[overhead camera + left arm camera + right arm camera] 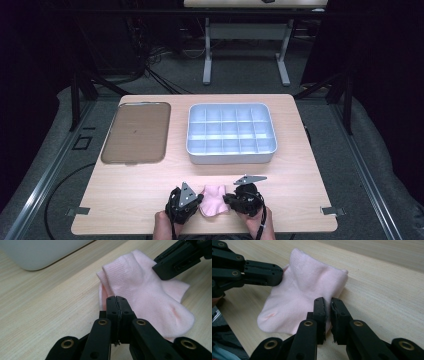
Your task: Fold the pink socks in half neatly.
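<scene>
A small pink sock (pixel 214 199) lies flat on the wooden table near its front edge, between the two hand-held grippers. My left gripper (pixel 199 200) pinches the sock's left edge; in the left gripper view its jaws (pixel 116 299) are pressed together on the fabric of the sock (pixel 147 292). From the other side, my right gripper (pixel 226 200) grips the right edge. In the right gripper view its jaws (pixel 328 301) stand almost together with the folded edge of the sock (pixel 304 287) between them. The sock rests on the table.
A white tray (pixel 231 158) divided into several compartments stands at the back centre-right, all compartments bare. A flat brown tray (pixel 136 132) lies at the back left. The table's front edge runs just behind the person's hands (pixel 165 225).
</scene>
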Motion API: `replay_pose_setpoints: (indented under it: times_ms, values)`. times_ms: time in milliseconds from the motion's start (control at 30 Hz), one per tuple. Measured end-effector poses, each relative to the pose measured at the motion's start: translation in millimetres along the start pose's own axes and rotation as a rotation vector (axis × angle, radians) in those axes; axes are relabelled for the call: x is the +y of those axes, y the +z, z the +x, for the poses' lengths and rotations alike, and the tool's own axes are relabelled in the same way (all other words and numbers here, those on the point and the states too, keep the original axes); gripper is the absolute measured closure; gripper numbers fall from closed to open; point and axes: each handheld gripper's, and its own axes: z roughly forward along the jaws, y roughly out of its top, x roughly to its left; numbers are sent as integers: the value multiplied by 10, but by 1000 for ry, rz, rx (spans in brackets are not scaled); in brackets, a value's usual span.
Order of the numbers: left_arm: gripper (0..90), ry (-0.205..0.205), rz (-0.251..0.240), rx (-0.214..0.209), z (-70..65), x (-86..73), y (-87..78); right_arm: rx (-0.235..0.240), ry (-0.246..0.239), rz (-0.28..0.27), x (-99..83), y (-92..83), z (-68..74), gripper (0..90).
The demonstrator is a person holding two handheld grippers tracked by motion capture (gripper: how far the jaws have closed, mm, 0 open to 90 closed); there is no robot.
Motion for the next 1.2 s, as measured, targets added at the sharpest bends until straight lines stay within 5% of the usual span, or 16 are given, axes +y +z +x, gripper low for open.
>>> replay_pose_setpoints:
  times_ms: [167,300,500,767,1000,1200]
  values:
    - [841,5,-26,0,3,32,-72,-23,0,5,-2,10,13,825]
    - [820,8,-63,-55,-23,66,-135,-32,-3,-2,-4,9,10,824]
    - [839,37,5,-81,-34,56,11,-34,-7,-2,-6,21,14,780]
    - [863,32,20,-75,-32,36,57,20,23,11,-48,-4,-32,671]
    - [883,22,31,-70,-36,43,63,69,71,-4,-82,34,-66,835]
    - [884,17,37,-57,-52,55,66,60,46,-26,-72,-45,-15,850]
